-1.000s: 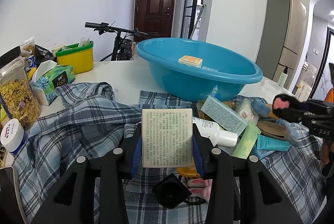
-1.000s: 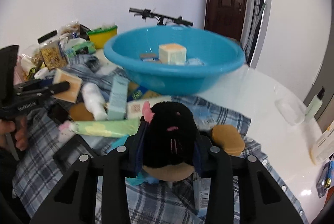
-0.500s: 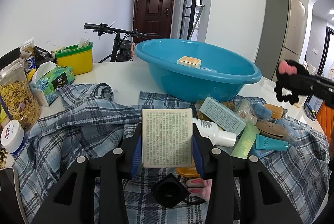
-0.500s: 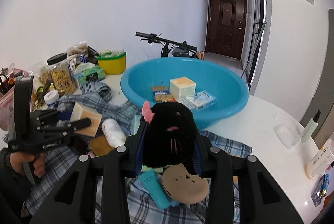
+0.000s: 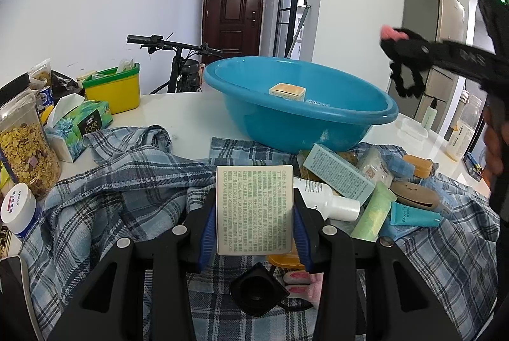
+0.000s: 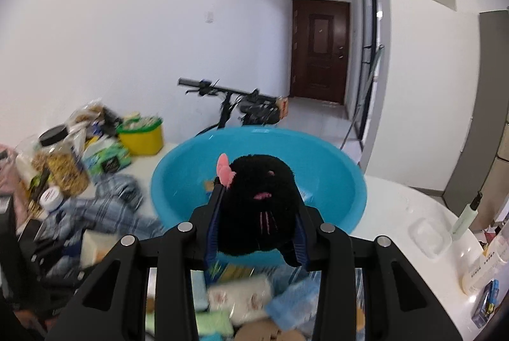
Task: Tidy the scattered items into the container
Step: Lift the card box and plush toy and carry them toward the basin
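Note:
A blue basin stands on the white table with a small yellow box inside. My left gripper is shut on a pale printed box, held low over the plaid cloth in front of the basin. My right gripper is shut on a black plush toy with pink ears, held high at the basin's near rim. It also shows in the left wrist view, up to the right of the basin. Scattered tubes, boxes and a white bottle lie on the cloth.
A cereal jar, a tissue box and a yellow bin stand at the left. A clear lidded box and bottles stand at the right. A bicycle is behind the table.
My right gripper has lifted the plush toy from the cloth and carried it up and toward the basin. My left gripper has kept still with the box.

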Demonstrator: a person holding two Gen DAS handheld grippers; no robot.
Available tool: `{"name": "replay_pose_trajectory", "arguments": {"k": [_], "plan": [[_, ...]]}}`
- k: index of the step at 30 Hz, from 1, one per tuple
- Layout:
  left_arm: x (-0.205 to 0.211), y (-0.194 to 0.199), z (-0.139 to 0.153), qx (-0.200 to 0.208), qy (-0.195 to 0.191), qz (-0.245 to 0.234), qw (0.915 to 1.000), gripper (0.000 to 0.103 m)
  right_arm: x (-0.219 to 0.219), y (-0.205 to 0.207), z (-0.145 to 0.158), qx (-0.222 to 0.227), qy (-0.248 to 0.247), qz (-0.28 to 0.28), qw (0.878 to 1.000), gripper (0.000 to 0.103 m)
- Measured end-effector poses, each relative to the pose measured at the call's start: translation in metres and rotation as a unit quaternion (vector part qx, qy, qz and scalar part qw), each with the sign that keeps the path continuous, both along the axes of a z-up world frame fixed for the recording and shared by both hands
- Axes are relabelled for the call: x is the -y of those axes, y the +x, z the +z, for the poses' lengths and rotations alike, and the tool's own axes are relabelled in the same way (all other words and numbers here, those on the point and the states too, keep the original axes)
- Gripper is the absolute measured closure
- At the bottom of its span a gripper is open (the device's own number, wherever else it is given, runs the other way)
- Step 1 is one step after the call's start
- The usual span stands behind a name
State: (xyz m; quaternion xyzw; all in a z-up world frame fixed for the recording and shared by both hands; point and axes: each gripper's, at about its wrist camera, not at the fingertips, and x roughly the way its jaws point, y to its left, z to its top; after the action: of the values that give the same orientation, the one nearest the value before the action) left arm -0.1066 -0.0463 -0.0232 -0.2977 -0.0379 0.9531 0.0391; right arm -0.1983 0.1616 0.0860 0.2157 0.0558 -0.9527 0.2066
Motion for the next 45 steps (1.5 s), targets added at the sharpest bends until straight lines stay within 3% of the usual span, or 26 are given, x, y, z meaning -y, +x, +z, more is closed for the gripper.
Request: {"name": "replay_pose_trajectory", "arguments": {"k": [6,9,13,40,45], "plan": [[0.0,-0.001,-0.002,0.003,-0.002,0.001,1.0,0.059,0.005,-0.031,-0.004,-0.006,-0.007,-0.014,1.0,0.066],[0.001,-0.003,-0.004,0.006,-0.004,-0.002,1.0,0.059,0.004,-0.037,-0.02,-0.019,-0.008,-0.009,1.0,0.066],[0.001,-0.004,-0.006,0.01,-0.006,-0.001,0.9999,0.059,-0.002,-0.044,-0.037,0.0,-0.025,-0.013,1.0,0.066],[-0.004,0.004,0.001,-0.015,-0.035,-0.001,0.9993,0.059,-0.012,-0.044,-0.048,0.003,-0.056,-0.01,0.998,0.066],[-0.001,0.005,0.007,-0.016,-0.043,0.018,0.9988,0.059,-0.012,-0.042,-0.046,-0.003,-0.055,-0.008,0.998,0.066]]}}
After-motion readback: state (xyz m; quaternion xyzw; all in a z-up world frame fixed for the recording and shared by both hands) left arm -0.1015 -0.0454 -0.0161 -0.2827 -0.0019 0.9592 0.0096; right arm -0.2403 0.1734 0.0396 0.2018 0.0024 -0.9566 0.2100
